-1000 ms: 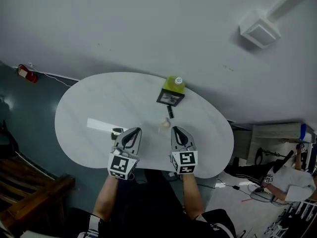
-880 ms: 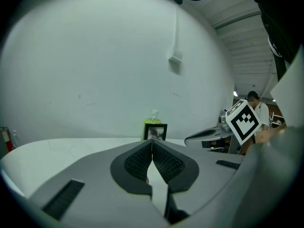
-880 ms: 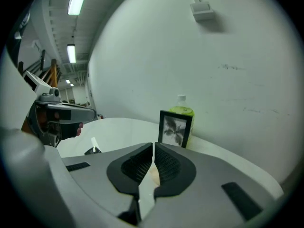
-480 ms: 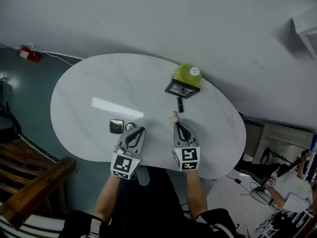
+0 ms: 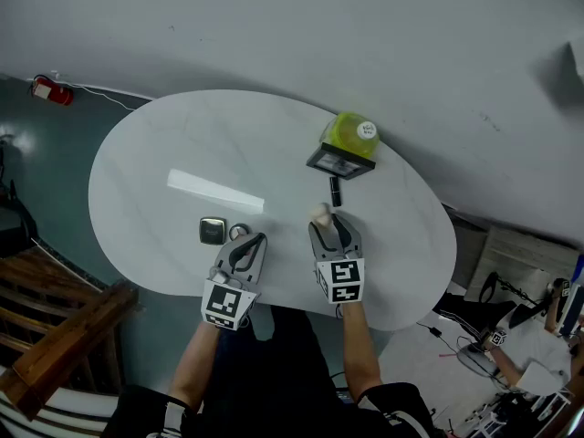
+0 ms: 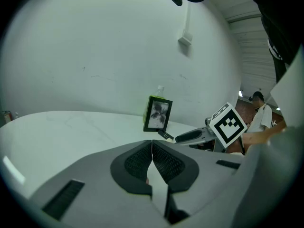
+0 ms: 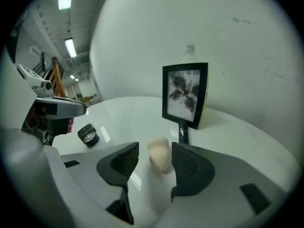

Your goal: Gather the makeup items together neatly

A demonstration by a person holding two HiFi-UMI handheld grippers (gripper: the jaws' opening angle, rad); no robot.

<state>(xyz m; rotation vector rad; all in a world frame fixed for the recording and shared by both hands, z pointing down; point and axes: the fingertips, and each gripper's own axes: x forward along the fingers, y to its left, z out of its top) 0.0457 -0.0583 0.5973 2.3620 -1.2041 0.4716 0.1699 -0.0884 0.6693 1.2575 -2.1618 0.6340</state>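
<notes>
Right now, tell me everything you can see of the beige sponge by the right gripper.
The sponge is a small, pale-beige makeup sponge. It is gourd-shaped with a narrower upper lobe, and looks matte and soft. It rests on the white table, just in front of a black tube. The right gripper frames it: its jaws, which have just been opening, stand apart on either side without squeezing it.

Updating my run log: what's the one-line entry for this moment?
left gripper: shut, empty | right gripper: jaws just opening, beige sponge between them, not gripped
</notes>
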